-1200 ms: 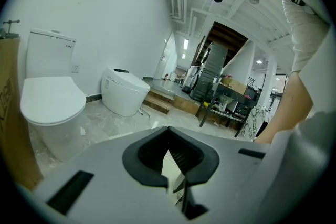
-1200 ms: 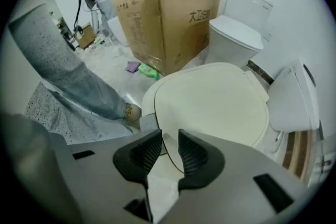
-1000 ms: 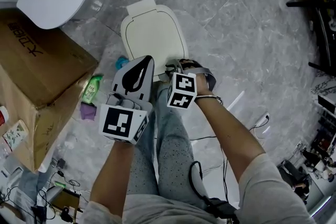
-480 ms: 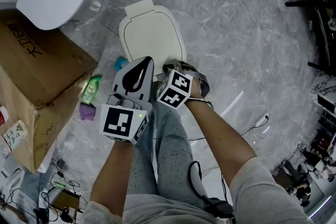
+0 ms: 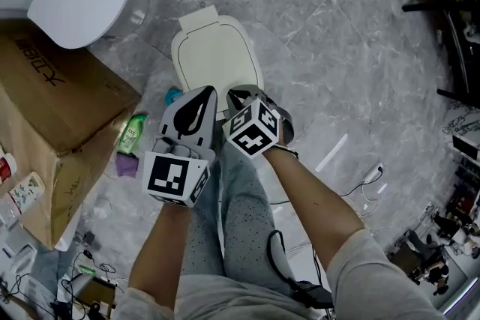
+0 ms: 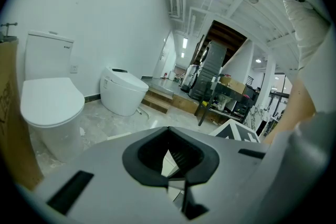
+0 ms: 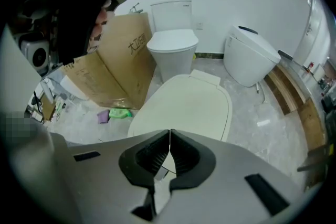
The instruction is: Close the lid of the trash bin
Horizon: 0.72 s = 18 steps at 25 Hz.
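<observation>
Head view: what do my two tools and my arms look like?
The left tool is a light grey shell with a black teardrop-shaped inset on top. The right tool looks darker grey. Each carries a cube with black-and-white square markers. The arms are bare below short light grey sleeves. A black cable loops over speckled grey trousers.

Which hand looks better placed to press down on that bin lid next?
Probably the right gripper: its shut tongs point down at the cream lid just ahead, while the left gripper aims off toward the toilets.
</observation>
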Motion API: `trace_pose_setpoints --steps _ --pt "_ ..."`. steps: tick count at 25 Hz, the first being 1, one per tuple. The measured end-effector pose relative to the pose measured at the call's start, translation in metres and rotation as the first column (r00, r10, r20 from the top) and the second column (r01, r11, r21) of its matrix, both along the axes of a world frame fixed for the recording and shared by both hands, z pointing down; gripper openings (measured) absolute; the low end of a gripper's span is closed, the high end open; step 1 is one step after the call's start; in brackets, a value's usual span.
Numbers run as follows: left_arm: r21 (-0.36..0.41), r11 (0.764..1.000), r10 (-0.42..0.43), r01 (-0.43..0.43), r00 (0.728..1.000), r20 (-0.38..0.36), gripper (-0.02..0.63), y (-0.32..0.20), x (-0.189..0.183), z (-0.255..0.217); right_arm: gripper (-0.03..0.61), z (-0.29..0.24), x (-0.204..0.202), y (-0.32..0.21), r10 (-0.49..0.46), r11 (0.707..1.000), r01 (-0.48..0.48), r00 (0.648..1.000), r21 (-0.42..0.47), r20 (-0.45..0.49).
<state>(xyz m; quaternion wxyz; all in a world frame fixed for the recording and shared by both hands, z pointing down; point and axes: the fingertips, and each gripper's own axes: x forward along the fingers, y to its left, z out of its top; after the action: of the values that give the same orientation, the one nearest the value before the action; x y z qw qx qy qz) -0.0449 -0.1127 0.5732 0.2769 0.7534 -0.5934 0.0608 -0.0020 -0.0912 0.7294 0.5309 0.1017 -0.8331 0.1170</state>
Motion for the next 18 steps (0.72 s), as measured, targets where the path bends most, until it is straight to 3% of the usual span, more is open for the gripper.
trace_pose_setpoints --steps 8,12,18 --pt "0.019 1.0 0.018 -0.018 1.0 0.02 0.017 -0.002 -0.006 -0.03 0.032 -0.066 -0.011 -0.02 0.141 0.987 -0.148 0.983 0.056 0.121" --pt "0.028 0.999 0.027 -0.028 0.999 0.036 0.017 -0.001 -0.01 -0.053 0.032 -0.114 -0.013 -0.03 0.229 0.965 -0.249 0.952 0.081 0.204" --pt "0.053 0.998 0.039 -0.041 0.998 0.046 0.017 -0.004 -0.017 -0.1 0.032 -0.194 -0.023 -0.038 0.282 0.927 -0.346 0.897 0.146 0.34"
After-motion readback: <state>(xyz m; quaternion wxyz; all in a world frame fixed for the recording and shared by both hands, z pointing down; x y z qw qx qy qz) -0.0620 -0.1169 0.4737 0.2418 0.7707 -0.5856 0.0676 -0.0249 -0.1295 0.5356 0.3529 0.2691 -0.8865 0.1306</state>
